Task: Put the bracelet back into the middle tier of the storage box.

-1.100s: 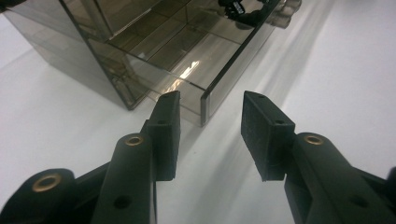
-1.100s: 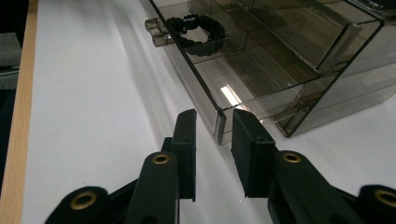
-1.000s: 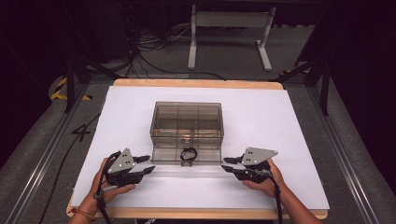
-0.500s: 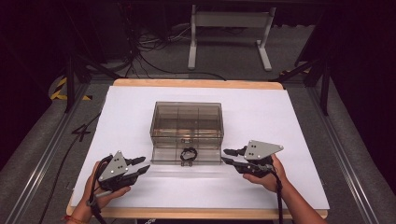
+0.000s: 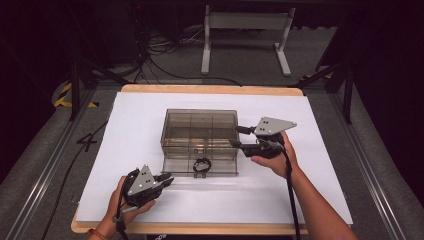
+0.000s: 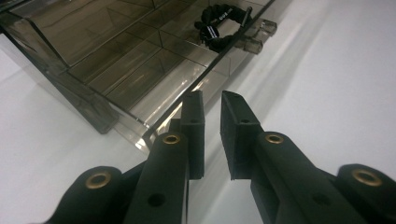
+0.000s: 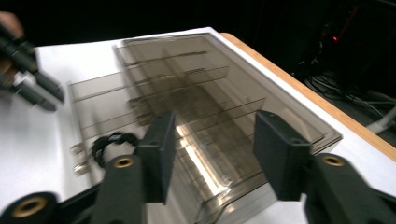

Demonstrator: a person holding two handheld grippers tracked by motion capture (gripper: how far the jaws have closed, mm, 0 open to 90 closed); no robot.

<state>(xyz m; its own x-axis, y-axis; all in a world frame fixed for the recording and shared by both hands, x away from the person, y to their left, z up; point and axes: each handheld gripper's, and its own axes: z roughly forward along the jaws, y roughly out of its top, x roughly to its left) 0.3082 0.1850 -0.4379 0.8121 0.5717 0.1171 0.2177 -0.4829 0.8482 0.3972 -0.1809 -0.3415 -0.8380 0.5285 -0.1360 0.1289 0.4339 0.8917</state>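
Observation:
A smoky clear plastic compartment box stands mid-table, with a clear flap lying flat in front of it. A black ring-shaped band rests on that flap. My right gripper is at the box's right wall, wide open. In the right gripper view, the right gripper frames the box, with the band to the left. My left gripper is near the flap's front-left corner. In the left gripper view, the left gripper is narrowly open and empty, the box and band ahead.
A white sheet covers the table, with a wooden edge at the back. Metal rails run along both sides. Cables and a white stand's legs lie on the floor behind.
My right gripper has moved away from the front edge up to the box's right wall. The left gripper has shifted slightly and stays near the flap's front-left corner.

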